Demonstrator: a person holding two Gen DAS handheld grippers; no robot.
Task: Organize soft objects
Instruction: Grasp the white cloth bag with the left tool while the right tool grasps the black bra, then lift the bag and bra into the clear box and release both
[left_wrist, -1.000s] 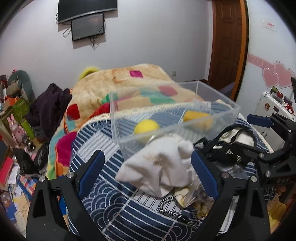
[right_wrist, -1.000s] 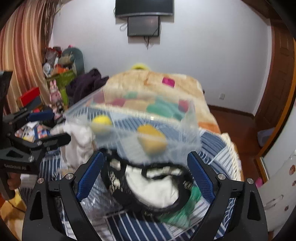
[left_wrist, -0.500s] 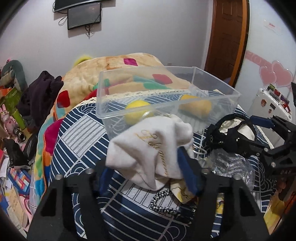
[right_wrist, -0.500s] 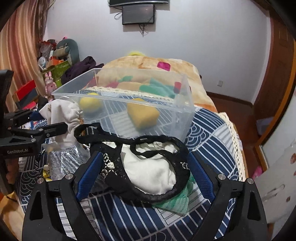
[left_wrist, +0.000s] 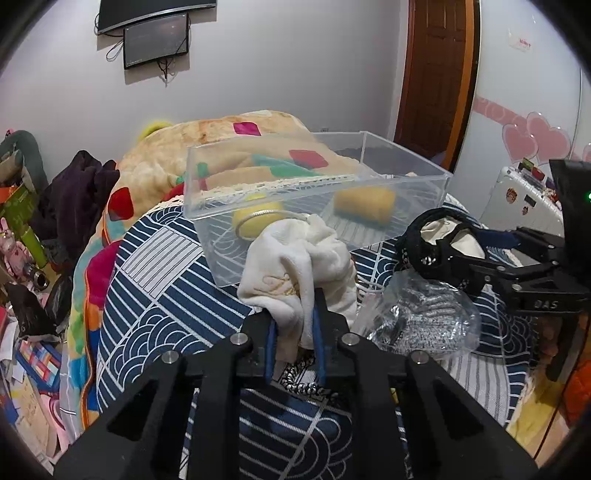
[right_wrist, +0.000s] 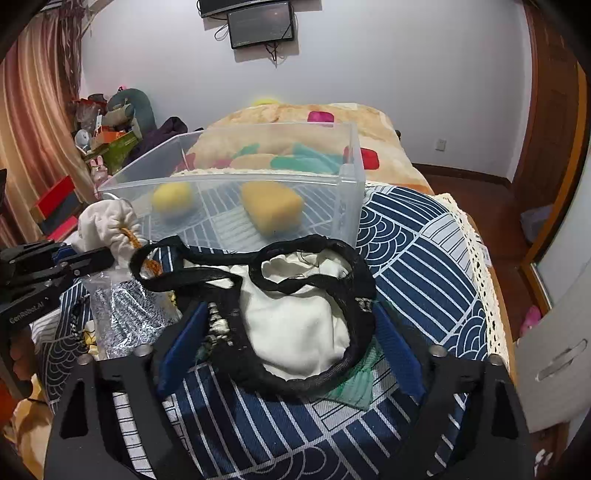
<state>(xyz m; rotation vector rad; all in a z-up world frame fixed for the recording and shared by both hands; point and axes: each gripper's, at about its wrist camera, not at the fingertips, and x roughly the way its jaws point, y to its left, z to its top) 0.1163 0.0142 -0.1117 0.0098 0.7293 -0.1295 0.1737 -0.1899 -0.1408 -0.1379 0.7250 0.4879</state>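
Note:
My left gripper (left_wrist: 295, 341) is shut on a white cloth pouch (left_wrist: 295, 258), held just in front of a clear plastic box (left_wrist: 402, 173); the pouch also shows in the right wrist view (right_wrist: 105, 225). The box (right_wrist: 347, 177) holds a yellow ball (right_wrist: 173, 197) and an orange-yellow sponge (right_wrist: 271, 206). My right gripper (right_wrist: 290, 341) is open around a white bag with black straps (right_wrist: 295, 325) lying on the blue patterned cover. That bag shows in the left wrist view (left_wrist: 448, 230).
A crinkly silver plastic packet (right_wrist: 125, 317) lies between the two grippers. A green cloth (right_wrist: 354, 387) pokes out under the bag. A blanket with coloured patches (left_wrist: 229, 129) is piled behind the box. Clutter fills the floor at left (left_wrist: 22, 258).
My left gripper closed on the white pouch and lifted it slightly. My right gripper moved forward and down so its fingers straddle the black-strapped bag.

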